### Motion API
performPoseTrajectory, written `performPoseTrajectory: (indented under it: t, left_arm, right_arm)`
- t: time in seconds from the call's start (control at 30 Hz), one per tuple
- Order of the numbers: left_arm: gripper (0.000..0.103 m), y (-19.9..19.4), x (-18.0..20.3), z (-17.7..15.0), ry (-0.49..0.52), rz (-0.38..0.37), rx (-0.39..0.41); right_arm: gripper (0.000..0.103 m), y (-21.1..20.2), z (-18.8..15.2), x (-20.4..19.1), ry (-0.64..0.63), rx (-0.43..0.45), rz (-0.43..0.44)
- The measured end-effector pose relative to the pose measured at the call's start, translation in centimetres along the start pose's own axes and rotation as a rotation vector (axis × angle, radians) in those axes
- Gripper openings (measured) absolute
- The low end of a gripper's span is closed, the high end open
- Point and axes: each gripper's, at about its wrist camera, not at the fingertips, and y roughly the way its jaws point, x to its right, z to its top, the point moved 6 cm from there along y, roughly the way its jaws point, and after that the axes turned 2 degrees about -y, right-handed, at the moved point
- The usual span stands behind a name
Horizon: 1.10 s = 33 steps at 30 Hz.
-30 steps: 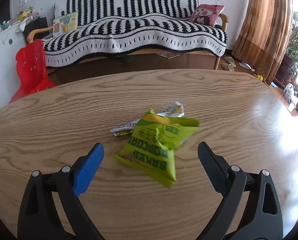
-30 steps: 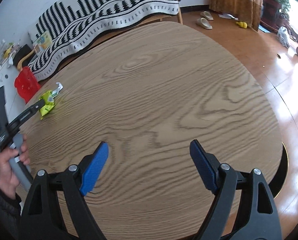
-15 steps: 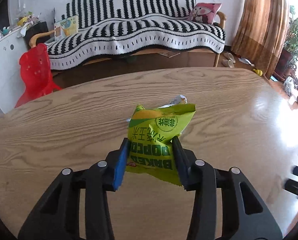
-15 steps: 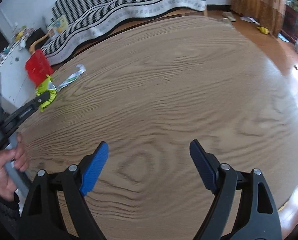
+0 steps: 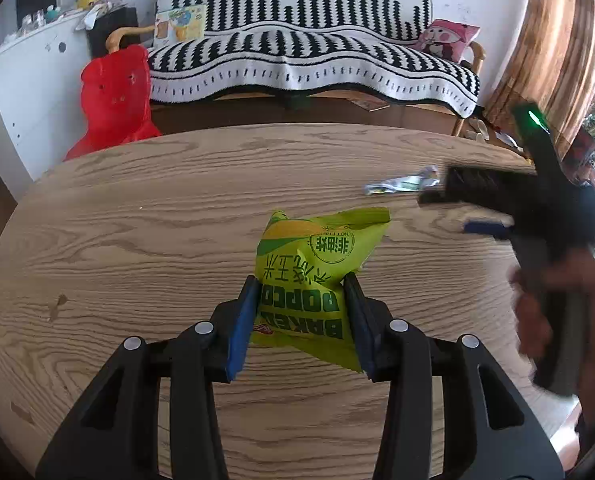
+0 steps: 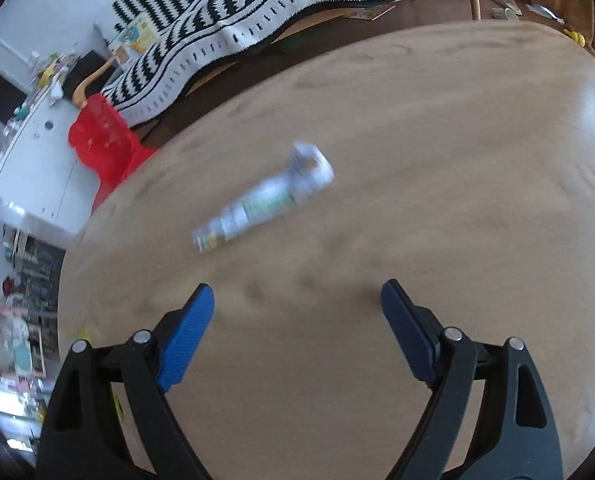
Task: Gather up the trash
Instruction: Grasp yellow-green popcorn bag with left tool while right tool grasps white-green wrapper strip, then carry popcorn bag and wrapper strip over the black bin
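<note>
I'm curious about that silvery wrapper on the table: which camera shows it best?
The right wrist view: the silvery wrapper lies whole and large ahead of the open right gripper, though blurred. The left wrist view shows it small, far off.

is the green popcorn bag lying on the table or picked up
Picked up. The left gripper is shut on the popcorn bag, both pads pinching its lower part, and it stands up off the table.

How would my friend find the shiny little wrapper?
Look at the big wooden table in front of the striped sofa. The wrapper lies flat on it, alone, ahead of the open right tongs. It is silvery and long, unlike the green popcorn bag.
</note>
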Motion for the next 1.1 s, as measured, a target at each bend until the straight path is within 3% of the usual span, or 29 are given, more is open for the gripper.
performPoseTrajectory:
  t: [0.13,0.27,0.37,0.43,0.53,0.8,1.1]
  left_arm:
    - [0.043,0.5,-1.0,0.3,-0.009,-0.002,-0.007]
    - [0.043,0.8,-1.5,0.5,-0.011,-0.003,-0.012]
    - [0.043,0.9,-1.3,0.5,-0.010,-0.006,-0.016]
    - [0.043,1.0,-0.9,0.4,-0.008,-0.007,-0.021]
    - [0.043,1.3,-0.2,0.2,0.004,-0.012,-0.033]
    - [0.043,1.2,5.6,-0.5,0.079,-0.067,-0.041]
    - [0.043,-1.4,18.7,-3.1,0.236,-0.206,-0.024]
  right_arm:
    - [0.085,2.6,2.9,-1.7,-0.009,0.014,-0.031]
    - [0.083,4.5,4.0,-3.6,-0.102,0.022,-0.135]
    - [0.063,4.9,3.7,-4.3,-0.183,0.039,-0.220]
    - [0.027,4.5,3.3,-4.3,-0.232,0.051,-0.243]
    - [0.014,3.9,2.3,-3.8,-0.237,0.038,-0.219]
    - [0.014,-5.3,-3.6,1.8,-0.273,0.081,-0.194]
    - [0.014,-19.3,-12.3,18.0,-0.130,0.190,-0.240]
